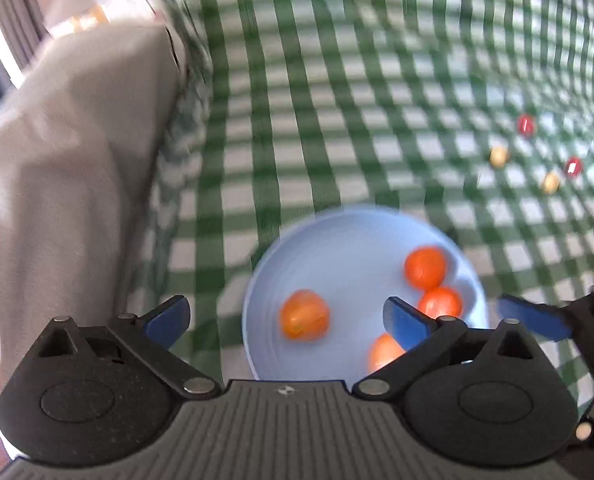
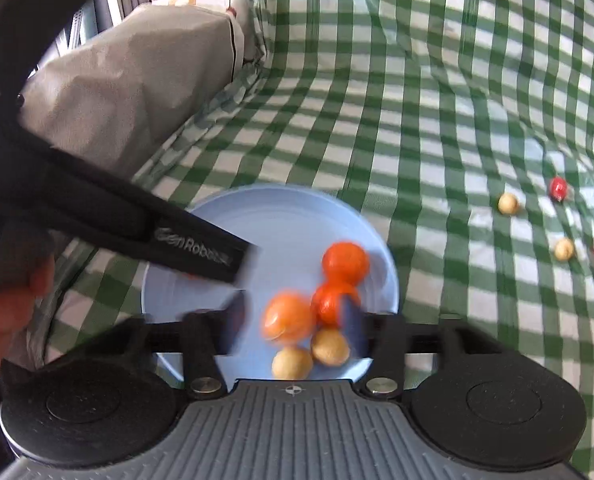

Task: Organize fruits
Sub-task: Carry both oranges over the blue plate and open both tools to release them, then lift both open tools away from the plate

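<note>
A light blue plate [image 1: 337, 240] [image 2: 281, 216] lies on the green checked cloth. It holds several orange fruits [image 1: 304, 314] [image 2: 345, 262] and two tan round fruits [image 2: 329, 346]. My left gripper [image 1: 287, 316] is open and empty above the plate's near side; it also shows as a black arm in the right wrist view [image 2: 193, 244]. My right gripper [image 2: 293, 322] is open above the plate, with a blurred orange fruit [image 2: 288, 316] between its fingers. Two red fruits [image 2: 557, 189] and two tan fruits [image 2: 508, 203] lie loose on the cloth at the right.
A grey fabric-covered bulk [image 1: 77, 152] [image 2: 129, 80] stands at the left beyond the cloth's edge. The checked cloth [image 2: 437, 80] is wrinkled and spreads far and right. The right gripper's finger [image 1: 537, 320] shows at the right of the left wrist view.
</note>
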Demonstrator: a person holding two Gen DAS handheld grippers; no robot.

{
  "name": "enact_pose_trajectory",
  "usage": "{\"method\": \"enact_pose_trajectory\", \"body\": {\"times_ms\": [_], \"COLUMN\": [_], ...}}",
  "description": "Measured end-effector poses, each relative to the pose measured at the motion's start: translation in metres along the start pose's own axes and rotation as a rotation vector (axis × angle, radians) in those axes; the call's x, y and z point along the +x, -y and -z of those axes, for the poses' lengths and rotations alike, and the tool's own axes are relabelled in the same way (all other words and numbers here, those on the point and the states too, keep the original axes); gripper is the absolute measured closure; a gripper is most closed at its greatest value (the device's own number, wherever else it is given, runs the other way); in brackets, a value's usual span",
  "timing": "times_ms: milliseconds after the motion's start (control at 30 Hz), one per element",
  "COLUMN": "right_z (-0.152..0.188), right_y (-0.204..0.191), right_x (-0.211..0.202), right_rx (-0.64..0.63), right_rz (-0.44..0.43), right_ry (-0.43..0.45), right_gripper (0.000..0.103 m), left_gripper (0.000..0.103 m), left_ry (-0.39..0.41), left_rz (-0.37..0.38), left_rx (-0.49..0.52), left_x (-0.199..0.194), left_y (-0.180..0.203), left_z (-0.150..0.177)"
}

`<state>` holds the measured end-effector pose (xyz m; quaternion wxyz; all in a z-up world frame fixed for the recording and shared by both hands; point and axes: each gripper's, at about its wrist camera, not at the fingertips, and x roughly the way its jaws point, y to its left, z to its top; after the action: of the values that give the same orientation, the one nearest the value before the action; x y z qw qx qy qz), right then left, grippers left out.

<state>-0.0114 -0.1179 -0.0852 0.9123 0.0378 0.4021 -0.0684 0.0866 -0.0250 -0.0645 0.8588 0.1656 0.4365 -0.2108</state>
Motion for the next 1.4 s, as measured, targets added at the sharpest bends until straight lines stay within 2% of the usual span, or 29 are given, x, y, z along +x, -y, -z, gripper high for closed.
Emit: {"method": "enact_pose_trajectory", "body": {"times_ms": [33, 200, 333, 433, 600, 833, 1100, 1400], "right_z": [-0.001, 0.012, 0.037, 0.051, 0.059, 0.070, 0.076, 0.078], "right_y": [0.001, 0.006, 0.000, -0.011, -0.013, -0.022, -0.027, -0.034], "right_x": [-0.006, -0.050, -0.093, -0.119, -0.149, -0.182, -0.205, -0.213], "right_rx": [-0.002, 0.009, 0.035, 0.028, 0.042, 0.015, 0.008, -0.001], "right_rz": [0.007, 0.008, -0.008, 0.021, 0.059, 0.073, 0.080, 0.083], "right_ry": [0.010, -0.005, -0.015, 0.040, 0.124, 0.210, 0.265, 0.290], "right_gripper": [0.019, 0.008, 0.004, 0.003, 0.003, 0.001, 0.001, 0.001], "left_gripper": [0.000, 0.000, 0.000, 0.000, 0.000, 0.000, 0.000, 0.000], "left_ry": [0.002, -0.034, -0.151, -0.185, -0.161, -0.083, -0.016, 0.003], "left_rz": [0.003, -0.068, -0.069, -0.055, -0.085, -0.102, -0.116, -0.120], "left_rx": [0.015, 0.047, 0.038, 0.001, -0.023, -0.021, 0.000, 0.000], "left_x": [-0.007, -0.045, -0.067, -0.082, -0.108, -0.143, -0.171, -0.178], "left_y": [0.001, -0.001, -0.003, -0.007, -0.005, 0.001, 0.009, 0.009], "left_z": [0.000, 0.023, 0.054, 0.076, 0.098, 0.106, 0.114, 0.116]}}
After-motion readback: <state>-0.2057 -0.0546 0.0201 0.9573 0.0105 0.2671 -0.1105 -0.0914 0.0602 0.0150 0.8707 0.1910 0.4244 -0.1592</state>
